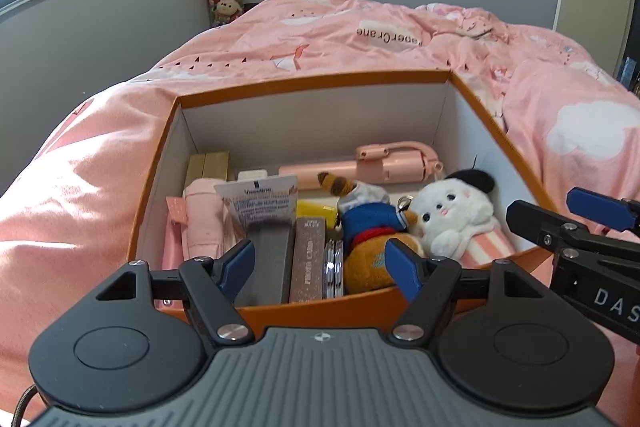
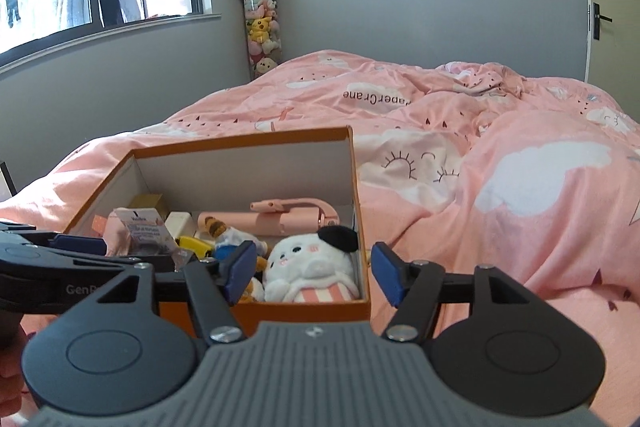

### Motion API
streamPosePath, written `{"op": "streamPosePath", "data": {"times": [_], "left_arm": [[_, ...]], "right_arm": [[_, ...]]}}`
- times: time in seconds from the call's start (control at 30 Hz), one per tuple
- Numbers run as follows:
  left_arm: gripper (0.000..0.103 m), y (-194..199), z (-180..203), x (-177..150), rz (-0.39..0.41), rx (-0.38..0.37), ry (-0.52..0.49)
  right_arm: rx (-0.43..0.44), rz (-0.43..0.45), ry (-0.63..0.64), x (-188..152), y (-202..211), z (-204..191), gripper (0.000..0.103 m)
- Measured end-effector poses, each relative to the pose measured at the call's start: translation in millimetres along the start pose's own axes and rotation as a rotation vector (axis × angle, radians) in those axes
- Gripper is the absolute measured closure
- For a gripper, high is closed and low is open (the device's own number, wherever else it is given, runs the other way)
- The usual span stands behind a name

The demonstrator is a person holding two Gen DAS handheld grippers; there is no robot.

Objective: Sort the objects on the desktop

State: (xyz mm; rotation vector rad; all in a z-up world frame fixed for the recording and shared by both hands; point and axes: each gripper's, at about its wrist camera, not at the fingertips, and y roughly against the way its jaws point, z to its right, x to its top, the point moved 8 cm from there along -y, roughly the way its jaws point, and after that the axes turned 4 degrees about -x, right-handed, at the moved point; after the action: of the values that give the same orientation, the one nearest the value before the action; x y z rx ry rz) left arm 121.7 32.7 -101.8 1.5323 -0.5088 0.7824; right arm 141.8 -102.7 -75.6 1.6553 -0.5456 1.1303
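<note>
I am hovering my left gripper [image 1: 320, 269] over the orange box [image 1: 312, 83], jaws spread and empty, choosing among packed things; my right gripper [image 2: 310, 273] is gaping, holding nothing.

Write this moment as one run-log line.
left gripper: open, empty | right gripper: open, empty | orange box: filled, on bed
</note>
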Motion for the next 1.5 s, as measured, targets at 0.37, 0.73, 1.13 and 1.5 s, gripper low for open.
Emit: {"op": "streamPosePath", "data": {"times": [0.37, 0.73, 1.13, 1.5], "left_arm": [[0.012, -8, -2, -4, 0.043, 0.048, 0.016], [0.006, -16, -7, -10, 0.076, 0.03, 0.094], [0.006, -17, -7, -11, 0.074, 0.025, 0.105], [0.006, -17, -7, -12, 0.069, 0.025, 0.107]], "right_arm": [[-0.015, 0.003, 0.054, -12, -11, -9, 0.029], [-0.013, -0.038, 0.018, -20, -24, -5, 0.029], [-0.018, -0.036, 0.025, -21, -26, -5, 0.029], [-0.017, -0.039, 0.022, -22, -26, -5, 0.03]]}}
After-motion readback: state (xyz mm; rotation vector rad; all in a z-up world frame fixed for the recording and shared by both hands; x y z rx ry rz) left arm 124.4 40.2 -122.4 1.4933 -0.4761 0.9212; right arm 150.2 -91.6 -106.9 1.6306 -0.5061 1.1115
